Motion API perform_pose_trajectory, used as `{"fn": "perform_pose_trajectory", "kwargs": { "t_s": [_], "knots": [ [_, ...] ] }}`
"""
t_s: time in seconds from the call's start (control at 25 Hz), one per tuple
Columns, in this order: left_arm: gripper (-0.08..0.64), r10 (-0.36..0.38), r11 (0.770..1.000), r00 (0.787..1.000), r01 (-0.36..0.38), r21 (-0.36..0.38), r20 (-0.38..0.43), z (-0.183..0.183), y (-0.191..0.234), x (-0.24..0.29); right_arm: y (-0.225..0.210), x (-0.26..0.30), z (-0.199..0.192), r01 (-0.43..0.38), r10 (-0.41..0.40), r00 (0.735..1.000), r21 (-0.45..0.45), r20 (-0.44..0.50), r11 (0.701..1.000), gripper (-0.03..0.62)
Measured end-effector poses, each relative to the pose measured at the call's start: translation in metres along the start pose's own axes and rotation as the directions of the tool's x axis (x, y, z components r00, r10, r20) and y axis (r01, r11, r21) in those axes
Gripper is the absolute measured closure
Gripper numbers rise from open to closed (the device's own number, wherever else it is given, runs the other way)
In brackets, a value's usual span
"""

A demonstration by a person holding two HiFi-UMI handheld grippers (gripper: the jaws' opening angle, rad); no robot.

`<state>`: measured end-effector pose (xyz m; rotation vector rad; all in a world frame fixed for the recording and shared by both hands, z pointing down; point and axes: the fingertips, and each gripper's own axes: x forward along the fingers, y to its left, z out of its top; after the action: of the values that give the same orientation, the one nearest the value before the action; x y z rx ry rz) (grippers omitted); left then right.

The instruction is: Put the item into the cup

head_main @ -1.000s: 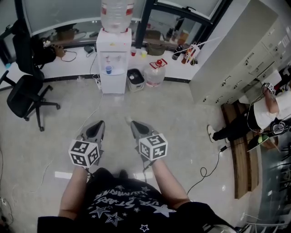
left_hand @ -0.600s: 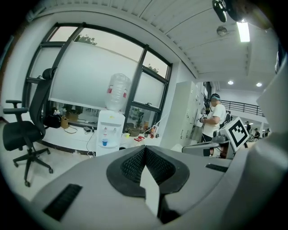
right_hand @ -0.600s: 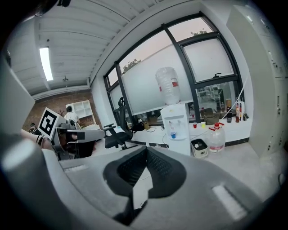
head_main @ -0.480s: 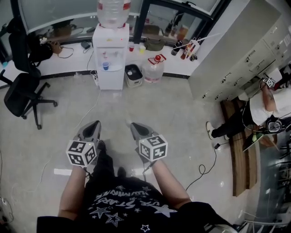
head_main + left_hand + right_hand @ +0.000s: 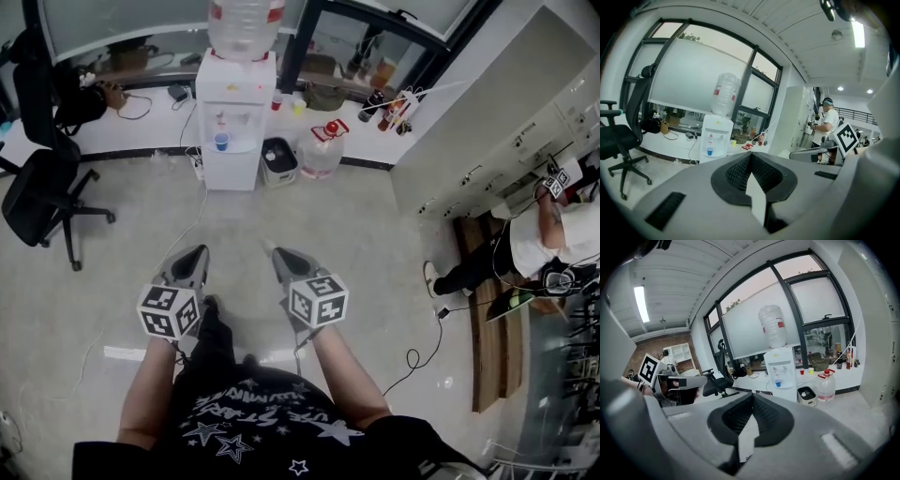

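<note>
A small blue cup (image 5: 221,142) stands in the dispensing bay of a white water dispenser (image 5: 233,122) by the far wall. The left gripper view shows the blue cup (image 5: 709,151) small and distant, and the right gripper view shows the blue cup (image 5: 777,382) the same way. My left gripper (image 5: 199,253) and right gripper (image 5: 271,249) hang side by side over the floor, well short of the dispenser, both pointing toward it. The left gripper (image 5: 751,155) has its jaws shut on nothing, and so does the right gripper (image 5: 752,397). No loose item for the cup is in view.
A black office chair (image 5: 47,197) stands at the left. A white bin (image 5: 279,159) and a water jug (image 5: 320,150) sit on the floor right of the dispenser. A red cup (image 5: 277,102) is on the counter. Grey lockers (image 5: 487,122) and a seated person (image 5: 544,234) are at the right.
My legs have stepped forward and the room has shifted slightly in view. Both grippers keep their place side by side and stay shut.
</note>
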<state>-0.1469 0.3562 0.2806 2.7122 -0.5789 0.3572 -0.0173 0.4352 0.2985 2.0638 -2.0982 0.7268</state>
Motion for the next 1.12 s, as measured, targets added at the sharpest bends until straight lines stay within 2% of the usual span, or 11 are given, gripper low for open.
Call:
{"fn": "perform_pose_trajectory", "kwargs": {
  "t_s": [0.52,1.12],
  "knots": [
    [0.554,-0.020,0.999,1.000,0.019,-0.043,-0.020,0.049,0.108,0.066,-0.035,0.112,0.062,0.055,-0.054,0.999,0.034,-0.006,0.998,0.592],
    [0.555,-0.077,0.995,0.997,0.076,-0.066,-0.020,0.082,0.186,0.103,-0.033,0.188,0.095,0.117,-0.115,0.993,0.051,-0.035,0.992,0.592]
  ]
}}
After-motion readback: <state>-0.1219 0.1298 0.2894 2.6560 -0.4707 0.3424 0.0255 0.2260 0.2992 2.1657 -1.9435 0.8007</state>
